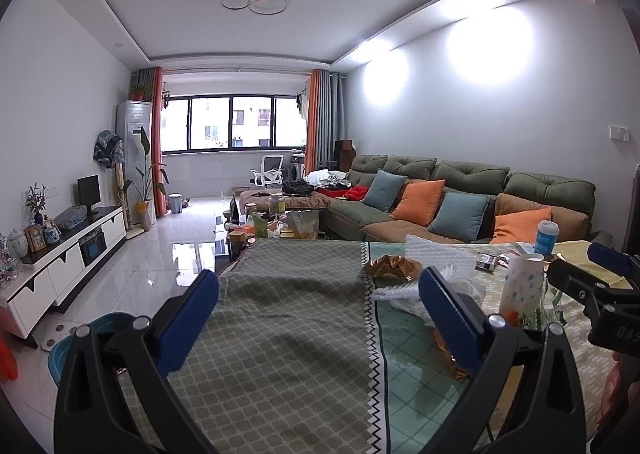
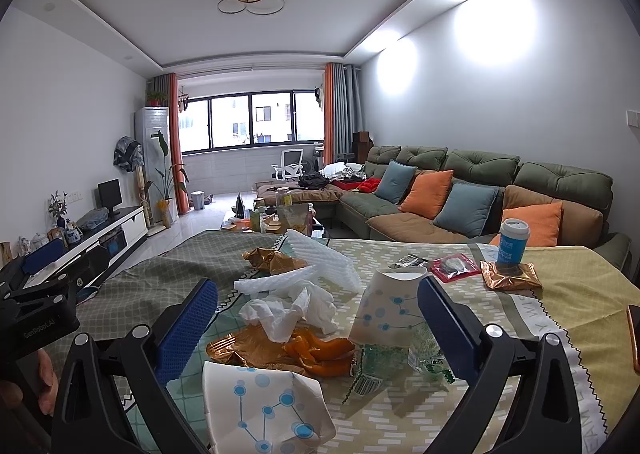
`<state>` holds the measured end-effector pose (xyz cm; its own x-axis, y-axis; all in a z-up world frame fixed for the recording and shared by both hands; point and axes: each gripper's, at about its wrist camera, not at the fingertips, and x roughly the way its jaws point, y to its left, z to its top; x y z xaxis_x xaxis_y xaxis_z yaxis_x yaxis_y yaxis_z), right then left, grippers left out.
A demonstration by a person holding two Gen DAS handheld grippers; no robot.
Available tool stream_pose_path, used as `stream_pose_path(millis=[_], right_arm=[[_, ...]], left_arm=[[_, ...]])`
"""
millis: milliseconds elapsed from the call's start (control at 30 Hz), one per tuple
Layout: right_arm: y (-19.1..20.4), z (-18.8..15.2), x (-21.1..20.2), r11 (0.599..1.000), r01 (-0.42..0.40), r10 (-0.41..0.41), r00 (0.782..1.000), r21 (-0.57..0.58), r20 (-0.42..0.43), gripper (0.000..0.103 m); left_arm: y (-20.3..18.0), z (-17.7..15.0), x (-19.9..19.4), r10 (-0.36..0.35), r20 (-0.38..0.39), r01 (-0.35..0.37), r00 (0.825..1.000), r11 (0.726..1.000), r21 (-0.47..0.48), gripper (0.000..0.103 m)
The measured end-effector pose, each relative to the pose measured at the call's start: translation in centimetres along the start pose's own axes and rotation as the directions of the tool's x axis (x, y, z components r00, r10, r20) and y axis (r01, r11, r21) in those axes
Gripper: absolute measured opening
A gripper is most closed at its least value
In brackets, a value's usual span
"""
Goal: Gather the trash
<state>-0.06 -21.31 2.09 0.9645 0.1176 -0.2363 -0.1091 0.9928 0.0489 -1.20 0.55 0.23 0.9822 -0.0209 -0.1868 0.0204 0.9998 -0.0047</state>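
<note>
Both tongs apart: right tongs [image 2: 318, 318] | left tongs [image 1: 320, 310], body marked "GenRobot.AI"

The left gripper [image 1: 318, 308] hangs over the surface [image 1: 288, 334], jaws wide apart with nothing between. Right of it lie a gold wrapper [image 1: 394, 268], white foam [image 1: 440, 254], a paper cup [image 1: 522, 286] and the right gripper [image 1: 604, 274]

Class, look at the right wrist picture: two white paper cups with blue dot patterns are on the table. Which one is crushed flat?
The near paper cup, at the table's front edge, is crushed flat. The other cup, by the right gripper, keeps its round shape, mouth tipped.
</note>
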Motion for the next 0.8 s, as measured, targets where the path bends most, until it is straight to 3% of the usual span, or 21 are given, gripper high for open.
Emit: stream_pose_path(millis=[800], right_arm=[[0.05, -0.05, 0.08, 1.000, 0.000, 0.000, 1.000, 0.003, -0.002, 0.099]], left_arm=[[-0.43, 0.00, 0.59, -0.011, -0.025, 0.011, 1.000, 1.000, 0.012, 0.100]])
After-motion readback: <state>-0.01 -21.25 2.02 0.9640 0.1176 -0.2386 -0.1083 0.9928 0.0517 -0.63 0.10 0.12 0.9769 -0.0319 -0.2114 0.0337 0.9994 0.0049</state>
